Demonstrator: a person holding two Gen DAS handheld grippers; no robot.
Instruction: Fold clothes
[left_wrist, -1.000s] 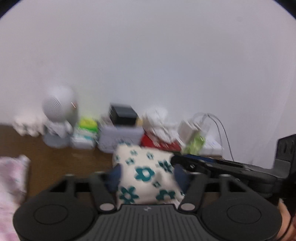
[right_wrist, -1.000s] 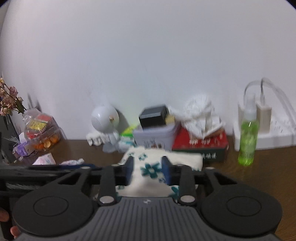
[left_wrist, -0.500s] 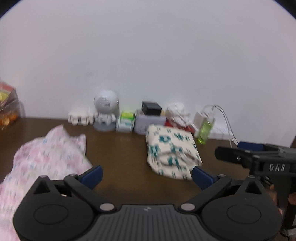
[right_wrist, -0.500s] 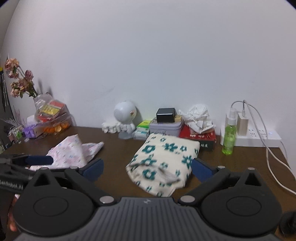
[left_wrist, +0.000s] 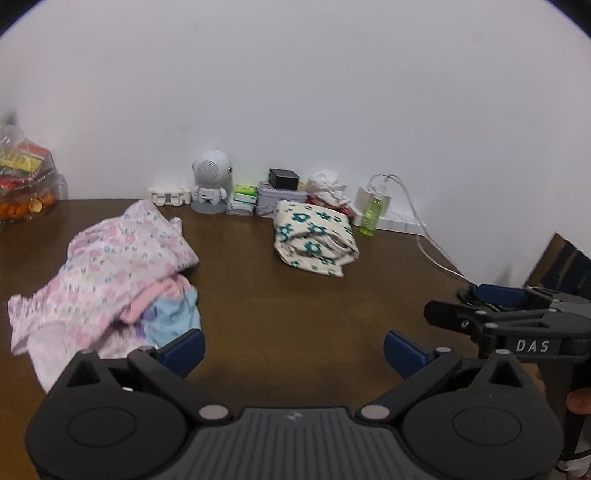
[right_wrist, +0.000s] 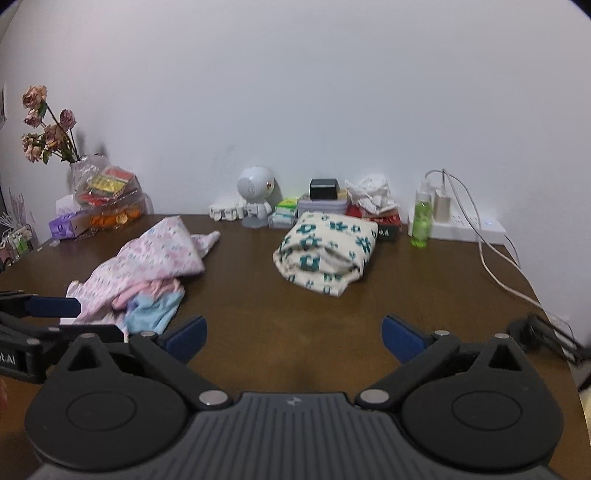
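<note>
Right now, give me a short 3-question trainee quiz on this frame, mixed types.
1. True or false: the left tongs hold the cream garment with teal flowers.
2. Which clothes are unfolded? A) the pink floral pile B) the cream garment C) neither
3. Fill in: the green spray bottle stands beside the white ____ at the wall.

Key
1. False. Both the left and the right tongs are open and empty; the garment lies folded on the table, far from them.
2. A
3. power strip
</note>
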